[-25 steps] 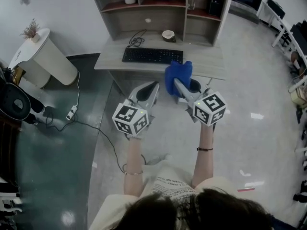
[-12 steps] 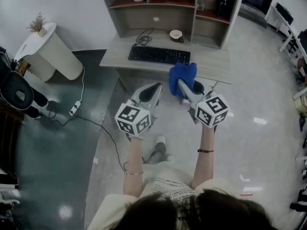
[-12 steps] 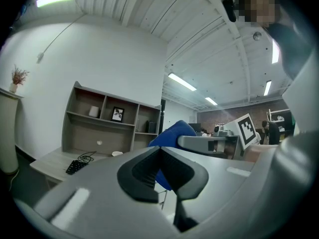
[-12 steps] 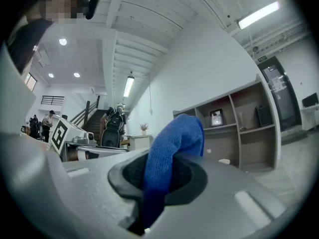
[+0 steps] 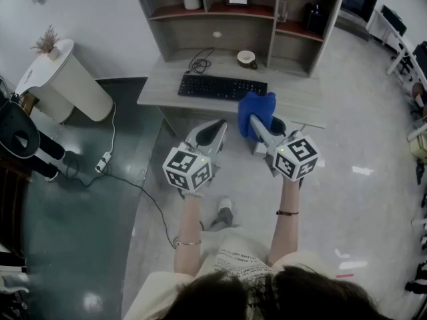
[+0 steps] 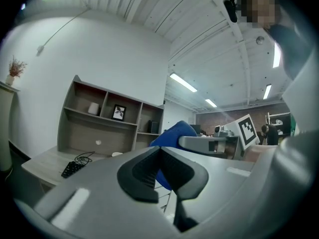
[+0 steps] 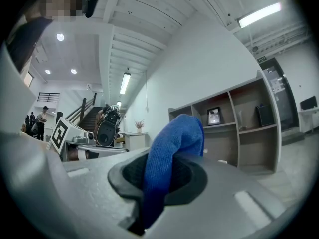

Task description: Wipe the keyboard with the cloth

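right claw (image 5: 254,121) pinches blue cloth (image 5: 257,105); left claw (image 5: 217,124) closed, empty; keyboard (image 5: 222,87) on desk (image 5: 297,103), cup (image 5: 247,58) behind.

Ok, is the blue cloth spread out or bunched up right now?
Bunched up: the blue cloth stands as a folded lump pinched in the shut right gripper, not laid flat on anything.
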A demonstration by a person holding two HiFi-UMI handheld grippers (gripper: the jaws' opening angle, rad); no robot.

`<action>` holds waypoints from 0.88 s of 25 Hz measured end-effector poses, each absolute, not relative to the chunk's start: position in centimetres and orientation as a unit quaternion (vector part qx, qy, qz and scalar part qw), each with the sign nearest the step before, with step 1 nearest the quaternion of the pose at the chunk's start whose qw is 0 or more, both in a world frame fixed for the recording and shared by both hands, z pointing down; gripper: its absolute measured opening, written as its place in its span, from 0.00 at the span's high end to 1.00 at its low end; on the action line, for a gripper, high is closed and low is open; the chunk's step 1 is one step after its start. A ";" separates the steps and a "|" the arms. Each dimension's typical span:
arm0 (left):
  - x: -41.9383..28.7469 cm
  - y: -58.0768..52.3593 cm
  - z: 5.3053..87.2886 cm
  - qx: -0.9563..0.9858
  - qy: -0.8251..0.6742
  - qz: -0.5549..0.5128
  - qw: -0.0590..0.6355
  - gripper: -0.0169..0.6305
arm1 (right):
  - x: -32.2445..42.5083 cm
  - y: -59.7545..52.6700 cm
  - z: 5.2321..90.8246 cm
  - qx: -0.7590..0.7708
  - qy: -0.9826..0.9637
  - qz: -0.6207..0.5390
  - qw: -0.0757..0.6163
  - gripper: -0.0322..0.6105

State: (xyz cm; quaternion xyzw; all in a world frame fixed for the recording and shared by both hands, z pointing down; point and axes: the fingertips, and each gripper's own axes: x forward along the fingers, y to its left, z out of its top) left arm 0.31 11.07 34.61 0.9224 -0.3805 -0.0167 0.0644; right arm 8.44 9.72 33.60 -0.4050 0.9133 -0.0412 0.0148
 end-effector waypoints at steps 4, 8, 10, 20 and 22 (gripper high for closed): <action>0.0 8.3 34.7 0.924 -0.377 -0.017 0.065 0.97 | 8.1 7.3 34.0 -0.407 0.912 -0.044 0.013 0.86; 0.1 6.2 34.9 0.926 -0.370 -0.015 0.068 0.97 | 7.9 5.4 34.2 -0.410 0.911 -0.047 0.010 0.86; 0.3 5.3 35.1 0.928 -0.365 -0.014 0.070 0.97 | 7.9 4.5 34.4 -0.412 0.910 -0.048 0.009 0.86; 0.8 0.4 35.2 0.937 -0.341 -0.014 0.071 0.97 | 8.3 0.2 34.9 -0.426 0.903 -0.051 -0.003 0.86; 0.7 -0.5 35.1 0.939 -0.337 -0.014 0.071 0.97 | 8.1 -0.6 34.8 -0.428 0.902 -0.052 -0.005 0.86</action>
